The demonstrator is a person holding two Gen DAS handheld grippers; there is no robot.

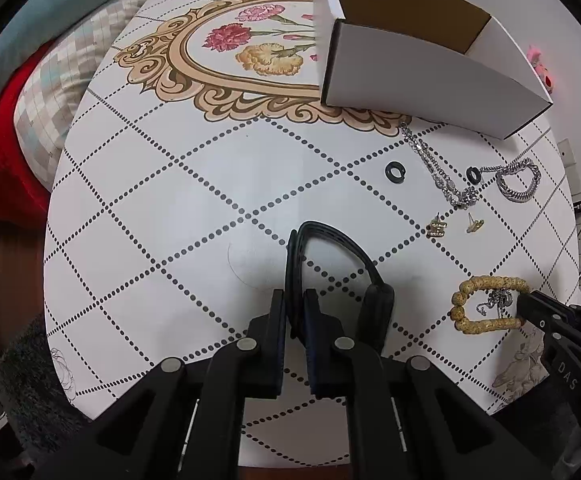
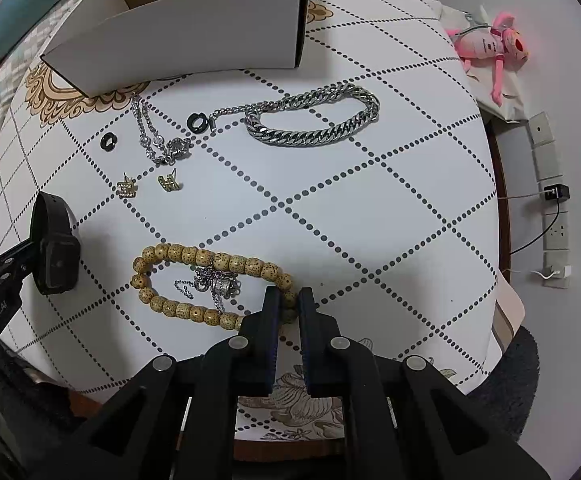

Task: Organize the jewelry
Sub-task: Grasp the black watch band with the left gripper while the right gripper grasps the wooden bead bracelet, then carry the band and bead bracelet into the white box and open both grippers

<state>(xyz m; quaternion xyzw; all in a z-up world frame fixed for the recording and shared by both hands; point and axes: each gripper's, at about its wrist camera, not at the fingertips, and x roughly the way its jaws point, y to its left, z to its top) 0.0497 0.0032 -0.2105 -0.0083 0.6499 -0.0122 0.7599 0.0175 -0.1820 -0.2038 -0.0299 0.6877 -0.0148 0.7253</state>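
Note:
My left gripper (image 1: 295,312) is shut on the strap of a black smartwatch (image 1: 376,308), which also shows in the right wrist view (image 2: 55,258). My right gripper (image 2: 289,300) is shut on the near end of a tan bead bracelet (image 2: 194,256), also seen in the left wrist view (image 1: 486,286). A small silver chain (image 2: 214,282) lies inside the bead loop. On the table lie a heavy silver chain bracelet (image 2: 318,120), a thin crystal chain (image 2: 158,140), two gold earrings (image 2: 127,189) (image 2: 169,182) and two black rings (image 2: 199,122) (image 2: 108,142).
An open white cardboard box (image 2: 194,44) stands at the back of the round patterned table (image 2: 370,208); it also shows in the left wrist view (image 1: 430,80). A pink plush toy (image 2: 490,46) and a power strip (image 2: 554,216) lie beyond the right edge. Bedding lies left (image 1: 50,92).

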